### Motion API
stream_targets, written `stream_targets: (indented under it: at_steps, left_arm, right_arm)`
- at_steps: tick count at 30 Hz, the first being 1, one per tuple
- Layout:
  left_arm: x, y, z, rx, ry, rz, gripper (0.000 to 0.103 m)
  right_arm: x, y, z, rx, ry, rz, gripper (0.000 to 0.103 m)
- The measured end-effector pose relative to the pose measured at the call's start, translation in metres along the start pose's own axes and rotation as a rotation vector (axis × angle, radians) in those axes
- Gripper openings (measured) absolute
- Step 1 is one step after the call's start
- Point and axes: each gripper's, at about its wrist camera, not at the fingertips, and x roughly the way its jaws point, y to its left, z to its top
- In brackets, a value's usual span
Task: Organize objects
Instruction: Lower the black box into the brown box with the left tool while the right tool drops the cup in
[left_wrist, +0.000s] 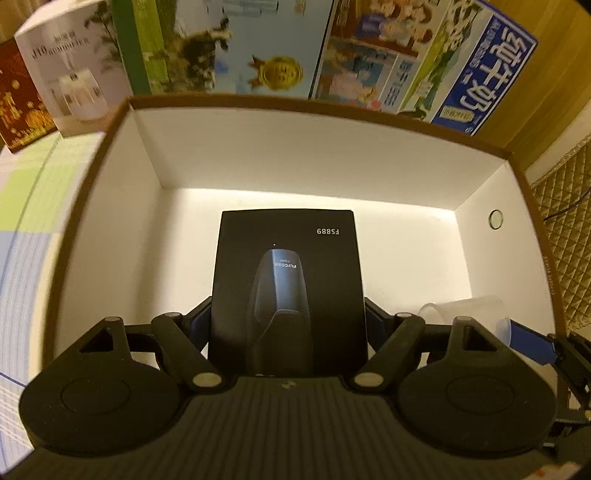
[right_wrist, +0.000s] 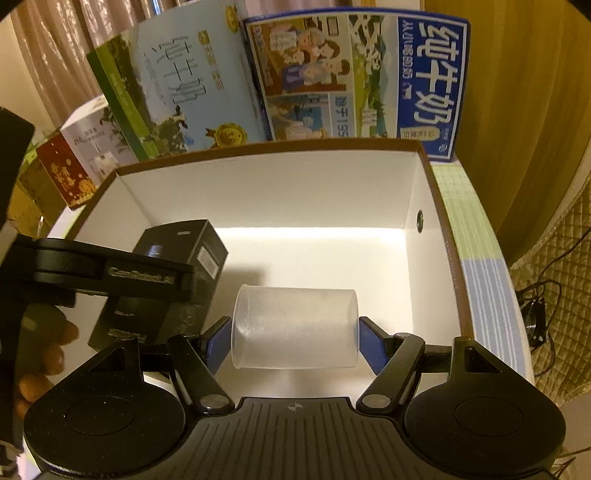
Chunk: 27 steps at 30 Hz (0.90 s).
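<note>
Large open cardboard box, white inside, brown rim (right_wrist: 280, 146), on table, both grippers reaching in over its near edge. Milk cartons (right_wrist: 362, 77) stand just behind box.

Black rectangular shaver carton marked FS889 (left_wrist: 286, 280): clamped between left gripper (left_wrist: 288, 314) fingers, long axis pointing away along fingers, tilted inside box toward its left side.

Translucent plastic cup (right_wrist: 295, 326): lies crosswise in right gripper (right_wrist: 295, 341), blue pads (right_wrist: 218, 343) pressed on its two ends, above box floor, right of black carton.

Judgement: both items over floor; release needs only lowering, right hand nearer free space.
</note>
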Motion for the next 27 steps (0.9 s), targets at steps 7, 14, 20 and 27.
stream_targets:
  at_steps: [7,14,20,27]
  left_arm:
    - [0.016,-0.001,0.001,-0.002,0.036,-0.038,0.081]
    - [0.01,0.002,0.005,0.041,0.03,-0.024,0.085]
    - [-0.008,0.012,0.005,0.052,0.005,-0.011,0.085]
    - [-0.035,0.016,-0.006,0.098,-0.033,0.0,0.089]
  right_arm:
    - [0.01,0.001,0.001,0.002,0.027,0.001,0.069]
    - [0.015,0.004,0.003,0.013,0.032,0.012,0.069]
    - [0.005,0.005,0.002,0.017,-0.031,0.038,0.095]
    - [-0.018,0.006,-0.008,0.008,-0.038,0.036,0.095]
